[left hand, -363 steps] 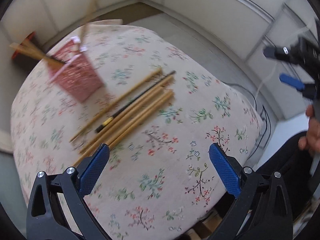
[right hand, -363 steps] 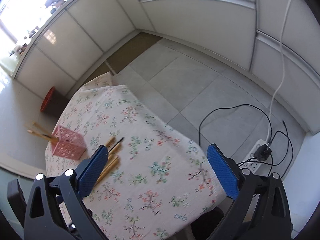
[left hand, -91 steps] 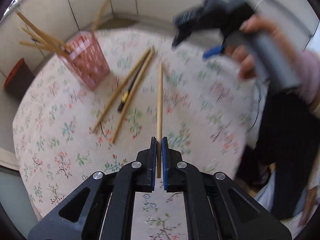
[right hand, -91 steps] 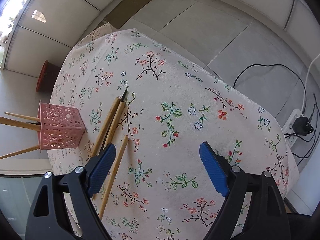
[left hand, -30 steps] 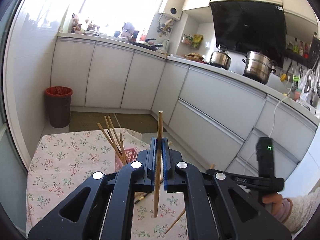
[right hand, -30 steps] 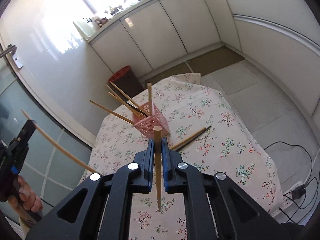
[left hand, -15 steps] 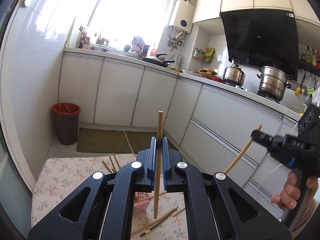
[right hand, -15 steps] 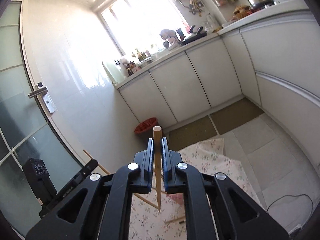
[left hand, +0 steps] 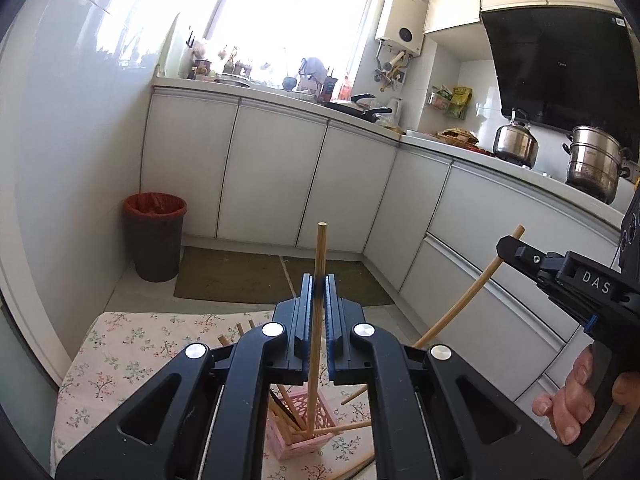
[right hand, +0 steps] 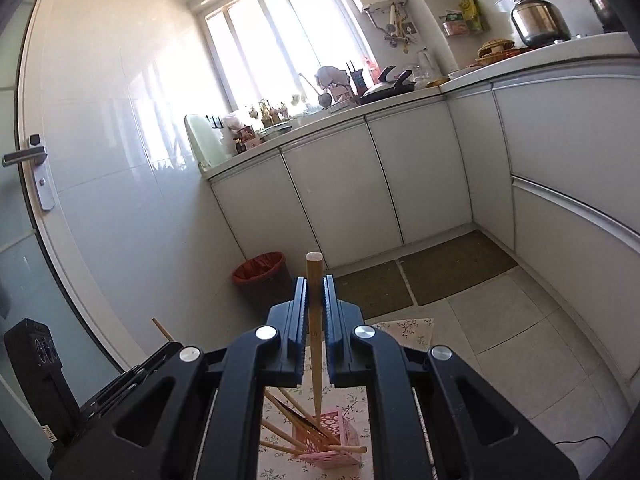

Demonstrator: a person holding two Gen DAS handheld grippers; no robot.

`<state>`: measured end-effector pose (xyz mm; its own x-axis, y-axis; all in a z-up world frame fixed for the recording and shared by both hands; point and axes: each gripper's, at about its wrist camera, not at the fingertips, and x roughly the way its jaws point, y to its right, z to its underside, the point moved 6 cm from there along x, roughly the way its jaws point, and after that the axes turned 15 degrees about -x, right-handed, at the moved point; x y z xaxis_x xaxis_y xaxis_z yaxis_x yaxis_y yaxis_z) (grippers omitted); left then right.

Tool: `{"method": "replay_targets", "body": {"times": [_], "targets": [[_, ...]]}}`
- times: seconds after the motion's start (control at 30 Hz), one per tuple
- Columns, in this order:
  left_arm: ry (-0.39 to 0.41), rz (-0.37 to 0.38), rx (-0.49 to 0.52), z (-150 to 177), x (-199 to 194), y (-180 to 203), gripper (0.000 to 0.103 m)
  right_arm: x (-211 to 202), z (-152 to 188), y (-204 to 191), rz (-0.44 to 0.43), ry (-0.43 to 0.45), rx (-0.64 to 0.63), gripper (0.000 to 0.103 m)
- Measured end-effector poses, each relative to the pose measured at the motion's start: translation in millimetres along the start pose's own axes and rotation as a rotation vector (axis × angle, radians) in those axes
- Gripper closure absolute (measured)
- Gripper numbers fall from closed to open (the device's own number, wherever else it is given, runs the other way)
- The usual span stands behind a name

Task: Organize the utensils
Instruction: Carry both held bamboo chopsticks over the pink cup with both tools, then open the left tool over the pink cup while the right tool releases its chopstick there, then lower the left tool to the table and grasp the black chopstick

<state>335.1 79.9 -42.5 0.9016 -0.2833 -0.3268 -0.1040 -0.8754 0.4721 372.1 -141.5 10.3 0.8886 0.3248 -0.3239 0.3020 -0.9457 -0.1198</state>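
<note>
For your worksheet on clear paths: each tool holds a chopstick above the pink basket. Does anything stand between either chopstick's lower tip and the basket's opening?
No separate obstacle shows. The left tool holds its chopstick upright, tip already at the pink basket. The right tool's chopstick points just above the rim. Only chopsticks already leaning inside crowd the opening.
</note>
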Motion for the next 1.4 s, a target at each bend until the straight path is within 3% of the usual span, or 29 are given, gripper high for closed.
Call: {"method": "replay_targets", "body": {"times": [0.1,0.17,0.2,0.4,0.57,0.77,0.9,0.97,1.03,1.17,1.2,1.23,1.3,1.4], "targets": [[-0.050,-0.034,0.012,20.9,18.7,-7.9,0.094,14.6,11.9,-0.9,0.004,-0.028,-0.010,0.095],[-0.078,-0.043,-0.015,28.0,22.5,-14.0,0.072,20.5,16.6,-2.5,0.005,-0.038,-0.021,0.095],[-0.073,-0.044,-0.034,26.8,21.2,-17.2,0.068,22.9,18.8,-3.2,0.005,-0.042,-0.024,0.095],[0.035,-0.039,-0.125,-7.9,-15.6,-27.6,0.065,34.0,26.8,-6.9,0.001,-0.062,-0.025,0.095],[0.131,-0.043,-0.176,-30.6,-44.6,-37.3,0.051,46.5,35.0,-14.2,0.006,-0.077,-0.030,0.095],[0.113,-0.069,-0.203,-31.8,-45.3,-50.4,0.051,65.7,61.9,-19.1,0.008,-0.150,-0.018,0.091],[0.079,-0.077,-0.177,-25.2,-41.8,-47.2,0.051,55.4,61.4,-21.8,0.021,-0.145,-0.032,0.091],[0.060,-0.083,-0.167,-21.1,-39.4,-44.3,0.051,46.1,59.0,-24.0,0.027,-0.136,-0.043,0.085],[0.033,-0.088,-0.153,-15.4,-37.1,-40.0,0.051,35.7,58.5,-26.3,0.035,-0.126,-0.048,0.071],[-0.029,-0.118,-0.117,2.5,-33.9,-34.0,0.049,11.9,66.5,-28.0,0.067,-0.136,-0.084,0.068],[-0.045,-0.122,-0.110,7.9,-33.4,-33.4,0.048,6.2,69.7,-27.1,0.072,-0.139,-0.088,0.061],[-0.063,-0.128,-0.105,14.0,-33.7,-33.8,0.047,-1.5,73.6,-25.5,0.078,-0.137,-0.086,0.047],[-0.106,-0.143,-0.103,27.9,-33.4,-36.4,0.046,-16.2,80.5,-20.0,0.103,-0.124,-0.076,0.032],[-0.187,-0.157,-0.117,50.5,-32.2,-44.0,0.042,-33.3,91.2,-12.0,0.141,-0.139,-0.079,0.024]]}}
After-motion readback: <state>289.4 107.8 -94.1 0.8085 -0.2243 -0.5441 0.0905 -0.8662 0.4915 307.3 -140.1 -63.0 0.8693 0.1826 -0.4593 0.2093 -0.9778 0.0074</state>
